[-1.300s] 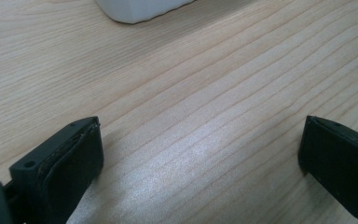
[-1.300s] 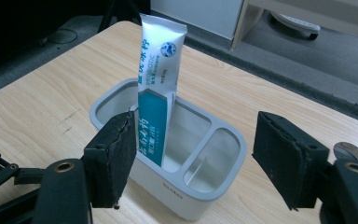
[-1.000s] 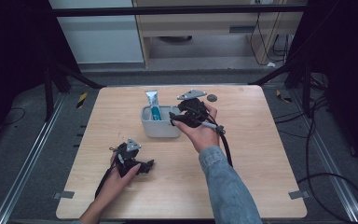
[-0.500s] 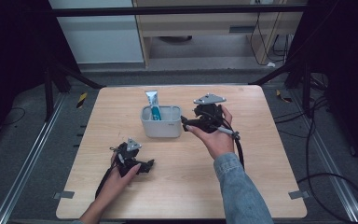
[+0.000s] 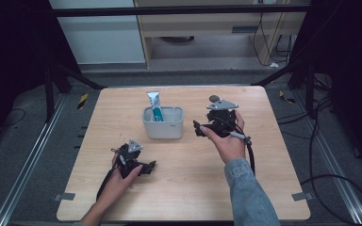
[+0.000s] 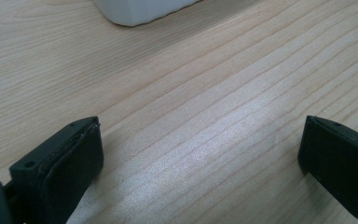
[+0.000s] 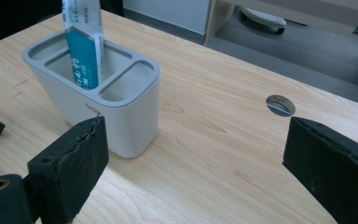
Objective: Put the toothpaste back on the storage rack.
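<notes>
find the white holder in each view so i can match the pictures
High view: the holder stands mid-table, between the two grippers.
Left gripper view: its base shows at the top edge, left of centre.
Right gripper view: upper left, behind the near jaw.
Shared landmark: the wooden table.

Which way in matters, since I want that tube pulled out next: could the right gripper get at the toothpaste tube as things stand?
Probably yes. The right gripper is open beside the holder, and the toothpaste tube sticks up above its rim with nothing over it.
</notes>
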Action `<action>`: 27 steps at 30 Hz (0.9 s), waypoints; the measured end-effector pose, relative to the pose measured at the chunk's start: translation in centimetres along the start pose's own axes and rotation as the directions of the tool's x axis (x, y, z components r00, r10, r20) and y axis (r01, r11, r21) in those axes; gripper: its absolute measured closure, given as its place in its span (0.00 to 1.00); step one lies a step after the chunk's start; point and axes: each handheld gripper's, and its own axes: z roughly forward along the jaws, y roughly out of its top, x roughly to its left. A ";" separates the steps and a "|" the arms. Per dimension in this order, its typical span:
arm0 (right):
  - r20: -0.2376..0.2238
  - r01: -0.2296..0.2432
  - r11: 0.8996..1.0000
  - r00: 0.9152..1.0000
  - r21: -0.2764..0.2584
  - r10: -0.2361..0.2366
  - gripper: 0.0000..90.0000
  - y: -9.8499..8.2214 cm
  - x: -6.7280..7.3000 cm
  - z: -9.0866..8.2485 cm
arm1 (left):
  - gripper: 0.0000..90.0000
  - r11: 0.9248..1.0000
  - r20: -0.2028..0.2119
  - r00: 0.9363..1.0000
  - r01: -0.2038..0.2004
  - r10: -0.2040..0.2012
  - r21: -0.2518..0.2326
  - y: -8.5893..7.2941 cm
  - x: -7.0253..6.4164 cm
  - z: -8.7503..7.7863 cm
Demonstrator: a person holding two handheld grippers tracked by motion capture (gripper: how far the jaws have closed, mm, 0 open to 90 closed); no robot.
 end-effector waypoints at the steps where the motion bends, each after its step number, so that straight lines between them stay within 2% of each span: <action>1: 0.001 0.003 1.000 1.000 -0.004 -0.003 0.08 -0.1 -0.2 0.0 | 0.00 1.000 -0.001 1.000 0.000 0.000 0.000 0.0 0.0 0.0; 8: 0.022 -0.006 1.000 1.000 0.016 0.006 0.08 -1.7 -1.2 -0.3 | 0.00 1.000 0.001 1.000 -0.005 0.005 0.003 0.0 0.0 0.0; 21: 0.071 -0.052 0.998 0.996 0.045 0.049 0.08 -4.2 -3.3 -0.8 | 0.00 1.000 0.004 1.000 -0.007 0.007 0.002 -0.1 0.0 -0.1; 27: 0.098 -0.084 0.994 0.992 0.075 0.076 0.09 -5.7 -4.6 -0.7 | 0.00 1.000 0.004 1.000 -0.007 0.007 0.003 -0.1 0.0 -0.1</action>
